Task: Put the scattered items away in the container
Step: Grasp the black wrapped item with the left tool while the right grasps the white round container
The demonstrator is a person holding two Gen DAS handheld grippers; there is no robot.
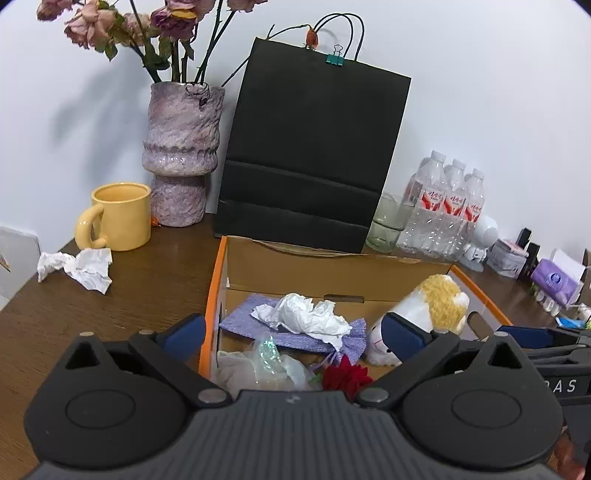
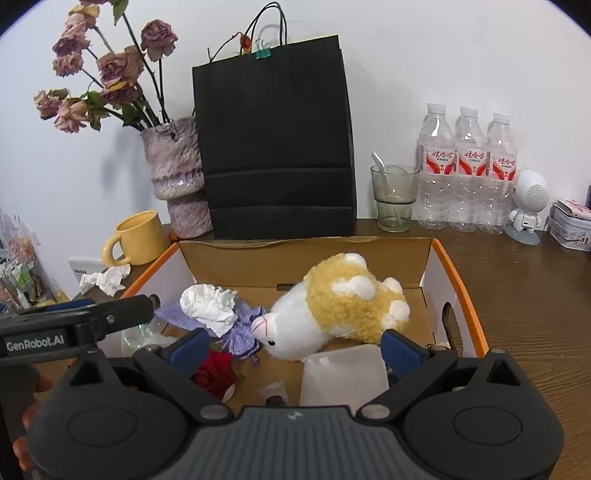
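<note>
Both the left gripper [image 1: 295, 332] and right gripper [image 2: 293, 345] stand wide and empty over the cardboard box [image 2: 458, 280]. The plush toy [image 2: 332, 310] lies inside, ahead of the right jaws, apparently released. Next: crumpled tissue [image 1: 79, 267] on the table, left of the left jaws.

- The plush toy [image 1: 424, 314] is partly covered in the left wrist view by a blue gripper pad; its face shows only in part.
- The red rose [image 2: 214, 373] lies half behind the gripper frame in both views.
- Small items [image 1: 554, 284] at the table's far right are too small and warped to name.
- A clear, perhaps plastic, wrapper [image 1: 269, 363] blurs into the box corner.
- The dried flowers [image 1: 122, 22] are cut off by the top edge.
</note>
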